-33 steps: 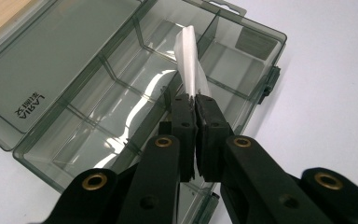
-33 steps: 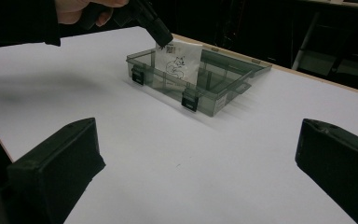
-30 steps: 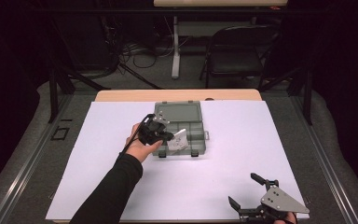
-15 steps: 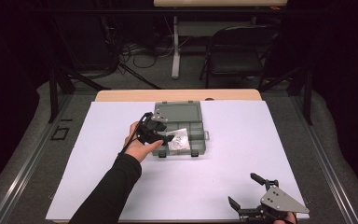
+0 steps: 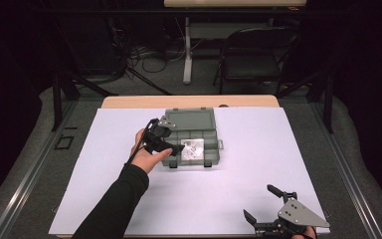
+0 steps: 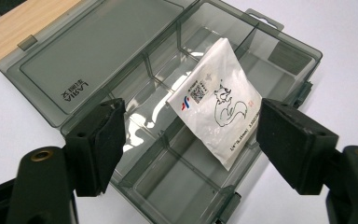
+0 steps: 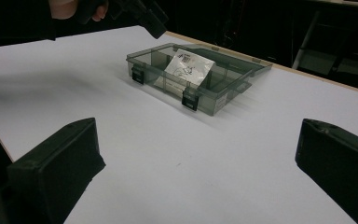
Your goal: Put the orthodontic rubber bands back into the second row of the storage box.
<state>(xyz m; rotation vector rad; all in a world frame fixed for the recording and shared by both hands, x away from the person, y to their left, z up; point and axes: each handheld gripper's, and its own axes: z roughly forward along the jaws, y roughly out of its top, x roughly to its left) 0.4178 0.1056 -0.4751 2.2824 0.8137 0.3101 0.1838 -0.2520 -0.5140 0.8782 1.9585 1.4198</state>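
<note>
Packet (image 6: 216,119) is released into the box (image 6: 121,60); left hand-held gripper (image 6: 191,140) jaws have just been opening, wide, nothing pinched. Next: gripper is to be lifted clear; right hand-held gripper (image 5: 271,205) is held wide, empty.

white sheet (image 5: 129,149) on table | folding chair (image 5: 251,59) | cables (image 5: 144,55) on floor

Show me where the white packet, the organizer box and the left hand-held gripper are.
white packet (image 6: 216,109): left gripper view, on its printed face.
organizer box (image 6: 93,56): left gripper view, on the open lid.
left hand-held gripper (image 6: 189,133): left gripper view, midway between its open jaws.
</note>
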